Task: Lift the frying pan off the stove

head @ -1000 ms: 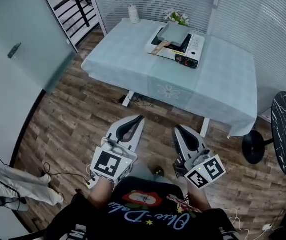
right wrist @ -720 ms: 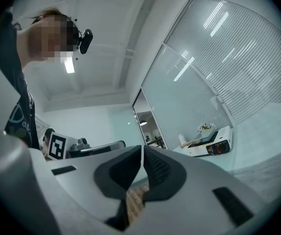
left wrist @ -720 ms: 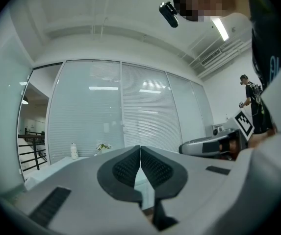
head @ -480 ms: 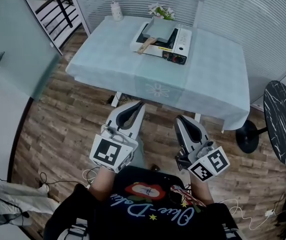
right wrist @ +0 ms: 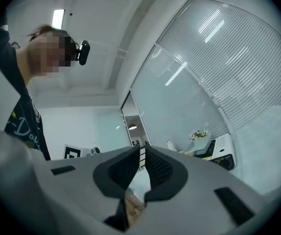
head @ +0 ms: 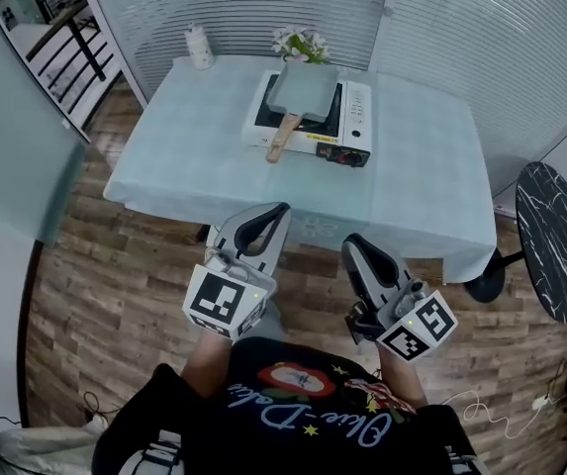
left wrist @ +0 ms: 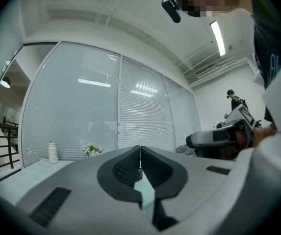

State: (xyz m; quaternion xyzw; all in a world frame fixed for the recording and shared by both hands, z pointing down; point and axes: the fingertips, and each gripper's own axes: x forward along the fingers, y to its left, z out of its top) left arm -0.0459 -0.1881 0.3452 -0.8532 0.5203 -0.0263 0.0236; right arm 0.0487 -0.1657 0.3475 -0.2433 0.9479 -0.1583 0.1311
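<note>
While frying pan (head: 303, 89) sits on stove (head: 354, 127), left tool (head: 275, 209) hangs well short of it, clenched, empty; right tool (head: 350, 240) (also empty) is opening.

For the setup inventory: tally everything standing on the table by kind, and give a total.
Frying pan: 1
Stove: 1
White bottle: 1
Flower bunch: 1
Total: 4
</note>
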